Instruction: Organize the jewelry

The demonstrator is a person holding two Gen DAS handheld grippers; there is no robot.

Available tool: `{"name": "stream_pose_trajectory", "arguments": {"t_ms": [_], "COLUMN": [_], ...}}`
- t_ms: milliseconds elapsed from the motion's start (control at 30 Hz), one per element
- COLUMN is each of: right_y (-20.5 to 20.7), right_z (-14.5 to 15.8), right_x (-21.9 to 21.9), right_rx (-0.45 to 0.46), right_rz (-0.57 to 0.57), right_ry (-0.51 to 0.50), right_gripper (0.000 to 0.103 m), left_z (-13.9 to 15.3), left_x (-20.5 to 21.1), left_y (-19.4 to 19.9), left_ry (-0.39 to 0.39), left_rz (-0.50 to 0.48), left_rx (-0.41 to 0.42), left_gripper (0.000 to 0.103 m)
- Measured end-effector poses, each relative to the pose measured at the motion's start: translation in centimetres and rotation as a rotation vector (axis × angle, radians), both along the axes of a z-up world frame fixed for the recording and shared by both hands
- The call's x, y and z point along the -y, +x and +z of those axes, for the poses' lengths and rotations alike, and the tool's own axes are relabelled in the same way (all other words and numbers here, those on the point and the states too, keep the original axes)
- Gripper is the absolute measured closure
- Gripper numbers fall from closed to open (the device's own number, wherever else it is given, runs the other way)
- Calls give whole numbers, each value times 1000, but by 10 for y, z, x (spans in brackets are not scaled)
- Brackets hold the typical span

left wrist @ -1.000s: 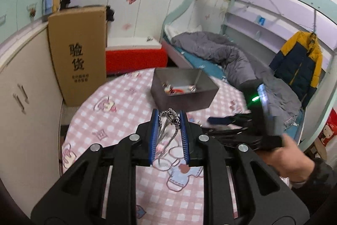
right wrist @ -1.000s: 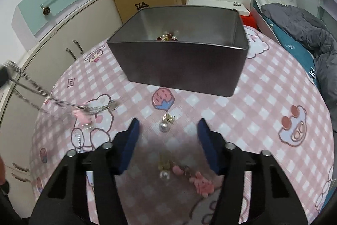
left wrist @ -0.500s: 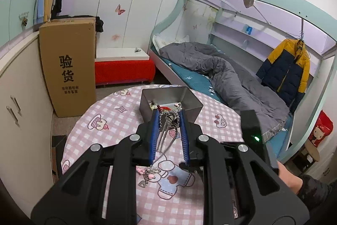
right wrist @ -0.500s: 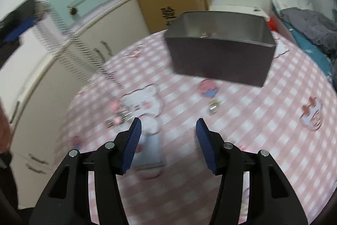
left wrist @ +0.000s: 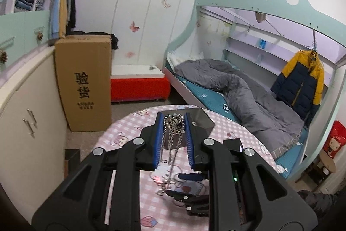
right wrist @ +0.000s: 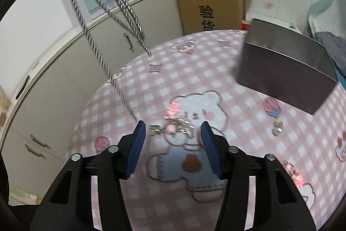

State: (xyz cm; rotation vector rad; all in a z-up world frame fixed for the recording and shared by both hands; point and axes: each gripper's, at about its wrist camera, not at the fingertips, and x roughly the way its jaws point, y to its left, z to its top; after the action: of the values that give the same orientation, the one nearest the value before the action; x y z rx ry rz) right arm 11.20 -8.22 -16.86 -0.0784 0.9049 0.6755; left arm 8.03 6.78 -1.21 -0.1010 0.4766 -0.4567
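On the pink checked table (right wrist: pixel 216 83), my left gripper (left wrist: pixel 173 122) clamps the chain (left wrist: pixel 173 144) aloft for boxing; my right gripper (right wrist: pixel 170 138), jaws closing, apparently brackets its charm end (right wrist: pixel 173 126).

Left wrist view: we look level across the table (left wrist: pixel 129 122) toward the bed (left wrist: pixel 237 88). Right wrist view: steeply down, close; both share the metal box (right wrist: pixel 287 70).

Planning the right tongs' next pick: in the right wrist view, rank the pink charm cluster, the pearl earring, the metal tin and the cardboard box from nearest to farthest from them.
1. Pink charm cluster: just ahead of the right tongs, whose jaws are closing.
2. Pearl earring: off to the right on the tablecloth.
3. Metal tin: upper right, behind the earring.
4. Cardboard box: beyond the table, against the cabinets.
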Motion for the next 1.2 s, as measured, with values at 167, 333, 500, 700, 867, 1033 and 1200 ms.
{"name": "stream_pose_trajectory", "arguments": {"t_ms": [167,333,500,700,867,1033,1200], "right_y": [10,3,-13,-8,5,2,-14], "right_z": [-16,-17,7,33,41,7,6], "right_x": [-12,-13,13,45,77,73,78], "right_rx": [-10,44,40,8,-86,-133,-113], "right_rz": [-22,-14,-13,-29,-63,-103,-110], "right_ry": [-47,-90,9,131,276,-42,-40], "right_gripper": [77,92,92,92,92,87,72], "left_z": [-4,-11,-12,-11,-8,-16,-41], "left_x": [-13,-18,-18,-9,0,11,19], "left_y": [2,7,11,15,16,23,31], "left_ry": [-3,-11,-30,-44,-45,-45,19], "left_rz": [40,51,43,21,-10,-40,-48], "left_rx": [-13,-37,-45,-47,-41,-65,-144], "left_gripper": [84,84,86,88,91,91,90]}}
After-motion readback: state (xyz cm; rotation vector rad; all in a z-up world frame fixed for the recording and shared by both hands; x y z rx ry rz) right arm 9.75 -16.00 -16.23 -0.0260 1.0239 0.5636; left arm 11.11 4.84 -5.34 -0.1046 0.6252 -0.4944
